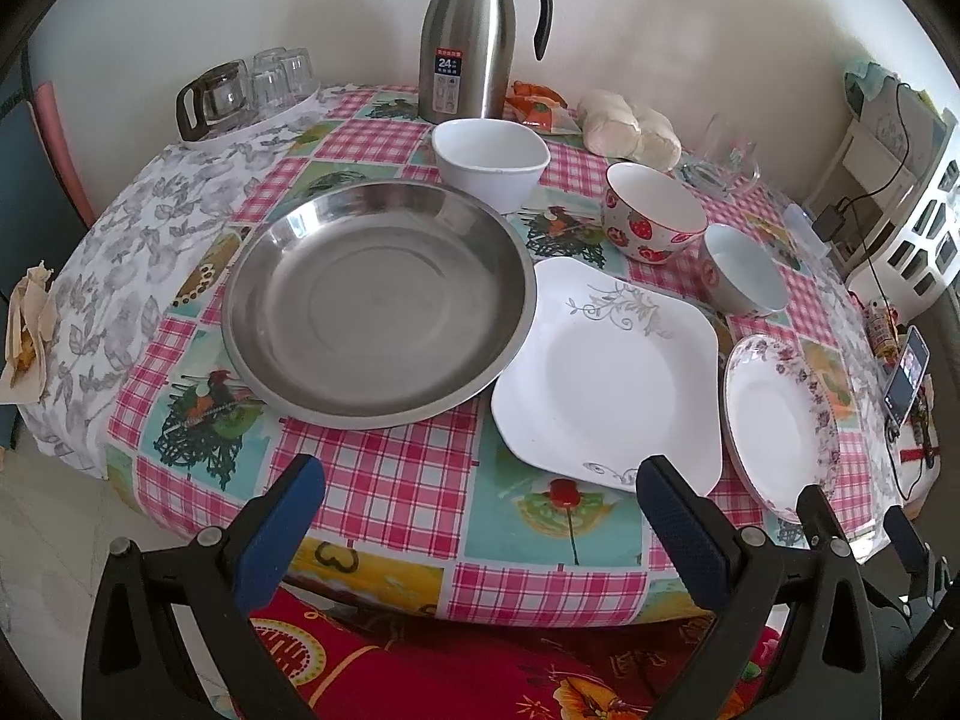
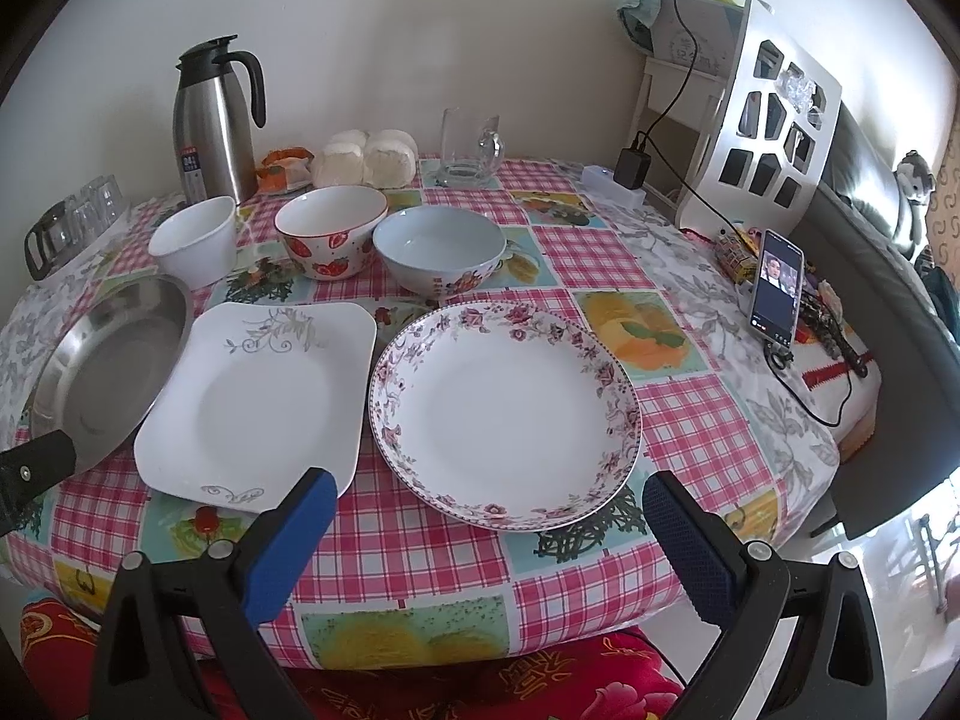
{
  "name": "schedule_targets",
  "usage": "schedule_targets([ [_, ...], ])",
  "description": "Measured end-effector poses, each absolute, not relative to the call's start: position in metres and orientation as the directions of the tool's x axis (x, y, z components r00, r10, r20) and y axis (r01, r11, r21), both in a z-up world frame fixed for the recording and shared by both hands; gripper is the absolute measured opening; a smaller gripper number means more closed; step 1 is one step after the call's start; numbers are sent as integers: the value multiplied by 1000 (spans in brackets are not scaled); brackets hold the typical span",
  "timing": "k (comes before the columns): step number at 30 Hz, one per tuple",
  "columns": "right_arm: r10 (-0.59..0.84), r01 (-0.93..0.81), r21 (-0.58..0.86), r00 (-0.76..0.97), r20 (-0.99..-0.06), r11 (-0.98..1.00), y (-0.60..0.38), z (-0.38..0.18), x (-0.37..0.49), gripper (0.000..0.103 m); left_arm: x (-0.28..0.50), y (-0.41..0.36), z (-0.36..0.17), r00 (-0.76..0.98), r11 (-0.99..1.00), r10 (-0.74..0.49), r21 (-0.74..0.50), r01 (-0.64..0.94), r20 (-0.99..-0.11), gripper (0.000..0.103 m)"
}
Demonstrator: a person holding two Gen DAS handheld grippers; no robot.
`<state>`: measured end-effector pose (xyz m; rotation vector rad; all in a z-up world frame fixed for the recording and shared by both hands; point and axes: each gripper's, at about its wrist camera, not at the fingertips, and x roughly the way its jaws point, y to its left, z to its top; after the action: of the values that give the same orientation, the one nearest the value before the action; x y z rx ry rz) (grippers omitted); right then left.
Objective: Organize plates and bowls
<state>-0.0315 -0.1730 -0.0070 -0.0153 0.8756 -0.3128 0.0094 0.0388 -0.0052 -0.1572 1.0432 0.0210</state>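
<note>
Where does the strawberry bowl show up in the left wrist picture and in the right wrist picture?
Left wrist view: the strawberry bowl sits right of centre, behind the square white plate.
Right wrist view: the bowl sits left of centre, middle of the three bowls.
Shared landmark: the steel thermos jug stands behind and left of it in both.

On the table (image 2: 690, 420), three plates sit in a row: steel plate (image 1: 378, 306) left, square plate (image 1: 606, 366) middle, round plate (image 2: 504, 414) right. Three bowls (image 2: 330, 237) line up behind them.
</note>
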Motion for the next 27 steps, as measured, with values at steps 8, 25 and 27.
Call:
schedule_targets([
  [8,-269,258,-135,603,-751,957,-172,-6,-31,103,10,45,-6,506,983,-95,-161,-89,-857,103],
  [25,-139,72,-122,667,-732,990,-100,13,17,103,29,120,-23,533,935,-143,-291,-205,-834,103],
  [27,-99,33,-104,672,-734,994,-88,13,26,103,32,139,-28,548,927,-100,-277,-251,-830,103],
])
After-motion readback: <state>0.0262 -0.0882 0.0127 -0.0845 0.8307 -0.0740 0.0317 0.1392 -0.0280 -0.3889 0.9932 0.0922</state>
